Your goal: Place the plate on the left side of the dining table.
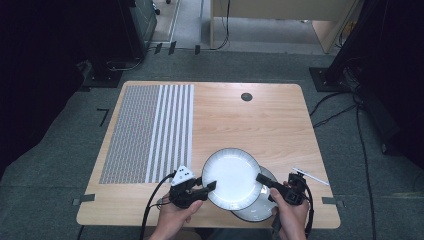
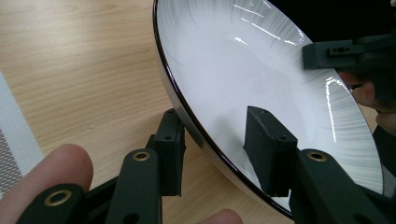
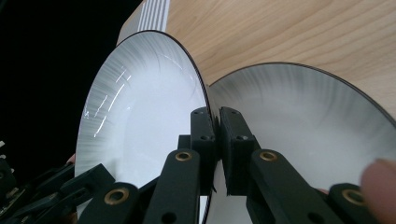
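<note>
Near edge of the wooden table [image 1: 260,120], right of centre. I hold a white plate with a thin dark rim, the upper plate [image 1: 231,178], between both tools.

My left gripper [image 1: 209,187] meets it at the plate's left rim. In the left gripper view the jaws straddle that rim, one pad under the plate and one pad on its white face, with a visible gap between them; the plate [image 2: 261,84] sits in that gap, and I cannot tell whether the pads press on it. My fingers [image 2: 46,182] show at the near left of that view.

My right gripper [image 1: 261,179] holds the right rim. In the right gripper view its jaws are drawn narrow, pinched onto the rim edge, the plate [image 3: 140,107] standing to the left of the jaws.

A second plate, the lower plate [image 1: 260,207], lies on the table under and to the right of the held one, partly covered by it. In the right gripper view it [image 3: 299,135] spreads to the right of my jaws.

A patterned mat [image 1: 147,132] covers the left part of the table. A white pen [image 1: 311,176] lies near the right edge. A dark round grommet [image 1: 246,97] sits at the far side.
</note>
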